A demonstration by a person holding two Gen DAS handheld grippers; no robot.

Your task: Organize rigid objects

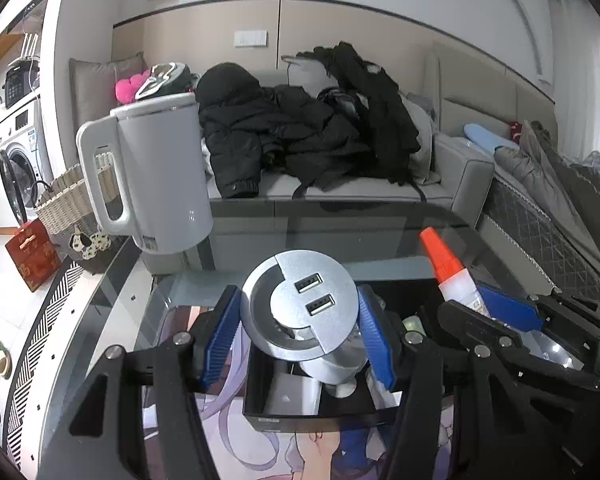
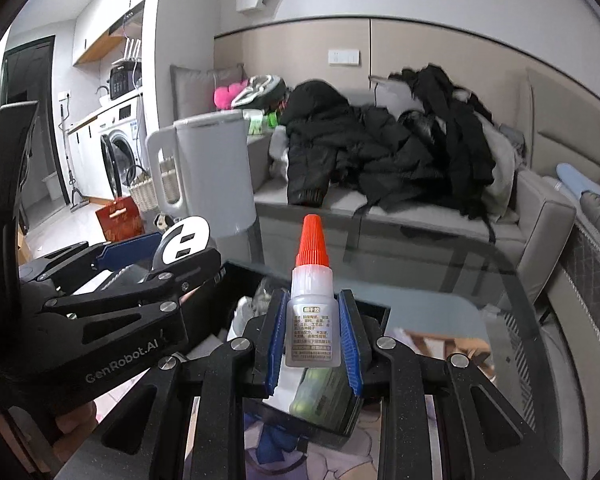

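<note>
My left gripper [image 1: 298, 332] is shut on a round silver USB hub [image 1: 300, 304] with two ports, held above the open black box [image 1: 312, 414] on the glass table. My right gripper [image 2: 312, 340] is shut on a small glue bottle [image 2: 311, 312] with an orange cap, held upright over the same black box [image 2: 374, 312]. In the left wrist view the glue bottle [image 1: 448, 268] and right gripper [image 1: 496, 312] sit just to the right. In the right wrist view the left gripper [image 2: 156, 264] and the hub [image 2: 186, 242] sit to the left.
A white kettle [image 1: 160, 172] stands on the glass table [image 1: 340, 240] at the far left. The black box holds a white item [image 1: 292, 396] and a green packet [image 2: 320, 396]. A sofa [image 1: 380, 188] with black clothes lies behind. A wicker basket [image 1: 66, 200] stands at left.
</note>
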